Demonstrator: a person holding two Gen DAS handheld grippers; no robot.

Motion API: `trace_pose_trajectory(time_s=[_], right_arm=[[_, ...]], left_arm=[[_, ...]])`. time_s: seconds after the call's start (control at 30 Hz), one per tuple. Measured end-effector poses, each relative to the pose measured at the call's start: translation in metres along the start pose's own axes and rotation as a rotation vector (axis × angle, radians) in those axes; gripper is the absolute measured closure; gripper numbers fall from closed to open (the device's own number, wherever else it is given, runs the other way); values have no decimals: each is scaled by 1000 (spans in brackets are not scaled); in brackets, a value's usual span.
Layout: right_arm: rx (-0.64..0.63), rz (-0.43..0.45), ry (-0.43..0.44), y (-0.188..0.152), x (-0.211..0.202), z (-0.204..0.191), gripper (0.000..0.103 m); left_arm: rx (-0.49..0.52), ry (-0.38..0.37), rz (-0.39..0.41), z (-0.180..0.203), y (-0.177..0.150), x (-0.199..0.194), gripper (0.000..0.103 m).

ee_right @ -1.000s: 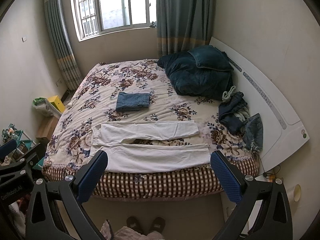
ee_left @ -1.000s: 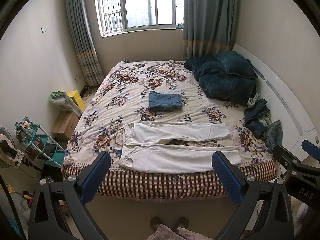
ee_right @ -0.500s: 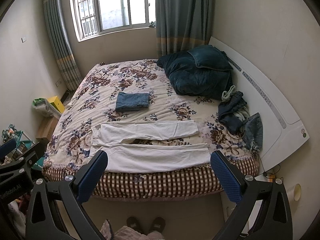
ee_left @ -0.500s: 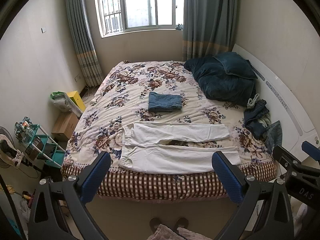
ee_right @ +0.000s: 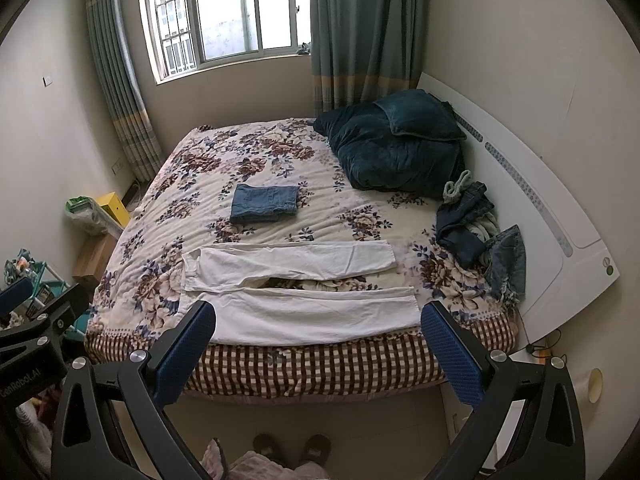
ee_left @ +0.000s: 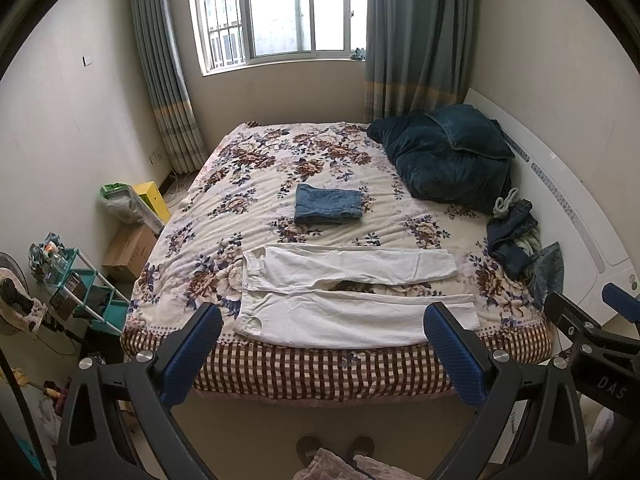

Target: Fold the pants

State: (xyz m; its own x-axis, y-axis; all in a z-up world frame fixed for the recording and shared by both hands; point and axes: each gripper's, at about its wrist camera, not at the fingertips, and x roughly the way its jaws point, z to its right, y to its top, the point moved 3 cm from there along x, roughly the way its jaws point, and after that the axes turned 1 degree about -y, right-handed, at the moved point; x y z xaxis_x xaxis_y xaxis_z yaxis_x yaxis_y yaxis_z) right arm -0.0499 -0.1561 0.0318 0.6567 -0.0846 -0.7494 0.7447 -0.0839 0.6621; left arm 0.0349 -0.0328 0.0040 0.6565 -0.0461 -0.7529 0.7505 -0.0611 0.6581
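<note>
Floral bedding covers the bed [ee_left: 248,200], and short of its checked near edge the left gripper [ee_left: 322,350] and right gripper [ee_right: 318,346] hang in the air, jaws spread wide and empty. White pants [ee_left: 352,292] lie flat along that edge, waistband left, legs slightly parted. Beyond them sit folded jeans [ee_left: 328,209], then a dark teal quilt [ee_left: 444,160] by the headboard.

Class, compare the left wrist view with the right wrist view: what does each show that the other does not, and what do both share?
Only the left wrist view shows the fan at the left edge and the right gripper from the side. Only the right wrist view shows the paper cup on the floor by the headboard and the left gripper from the side. Both share the white pants laid flat near the bed's front edge, the folded jeans, the dark blue duvet and the window.
</note>
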Motion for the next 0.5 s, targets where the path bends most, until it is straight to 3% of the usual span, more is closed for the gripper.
trace_pose_trajectory(time_s=[0.23, 0.37, 0.5], right_arm=[[42, 13, 4, 0, 21, 12, 0], [86, -29, 9, -3, 72, 25, 0], [111, -109, -1, -4, 141, 34, 0]], left_arm=[[-44, 55, 14, 1, 3, 22, 0], [-72, 127, 15, -6, 5, 57, 0], [-82, 190, -52, -17, 5, 115, 0]])
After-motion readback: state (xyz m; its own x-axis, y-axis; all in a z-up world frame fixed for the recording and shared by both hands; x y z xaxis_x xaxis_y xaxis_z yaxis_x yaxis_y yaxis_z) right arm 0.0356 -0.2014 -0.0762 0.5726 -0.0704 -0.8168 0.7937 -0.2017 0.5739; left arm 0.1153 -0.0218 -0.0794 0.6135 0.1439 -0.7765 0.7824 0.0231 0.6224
